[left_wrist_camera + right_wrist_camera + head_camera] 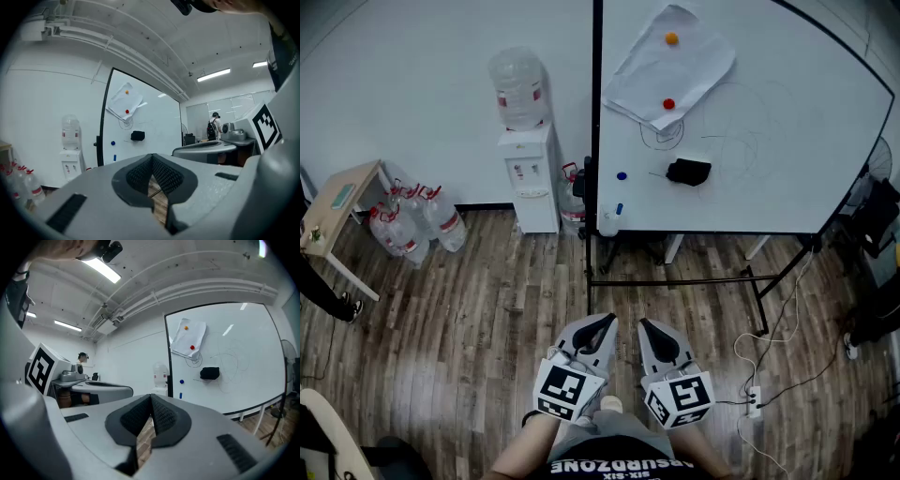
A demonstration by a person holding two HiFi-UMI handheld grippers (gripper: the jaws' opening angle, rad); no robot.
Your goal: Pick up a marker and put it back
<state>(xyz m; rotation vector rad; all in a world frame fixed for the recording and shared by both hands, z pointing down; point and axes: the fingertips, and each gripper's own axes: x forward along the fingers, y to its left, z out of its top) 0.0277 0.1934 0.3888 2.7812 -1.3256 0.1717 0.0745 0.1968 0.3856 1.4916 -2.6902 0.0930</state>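
A blue marker (619, 209) stands on the whiteboard (787, 103) near its lower left corner, below a blue magnet (622, 175). It also shows small and far off in the left gripper view as the marker (114, 157) and in the right gripper view as the marker (181, 394). My left gripper (605, 322) and right gripper (645, 324) are held side by side low over the wooden floor, well short of the board. Both point level toward it. The left gripper (151, 157) is shut with nothing in it, and so is the right gripper (151, 397).
A black eraser (688, 172) and a paper sheet (670, 70) pinned by orange and red magnets sit on the board. A water dispenser (528, 159) stands left of it, with water bottles (417, 225) and a small table (337, 202) beyond. The board's stand (675, 279) and a power strip (755, 401) lie ahead right.
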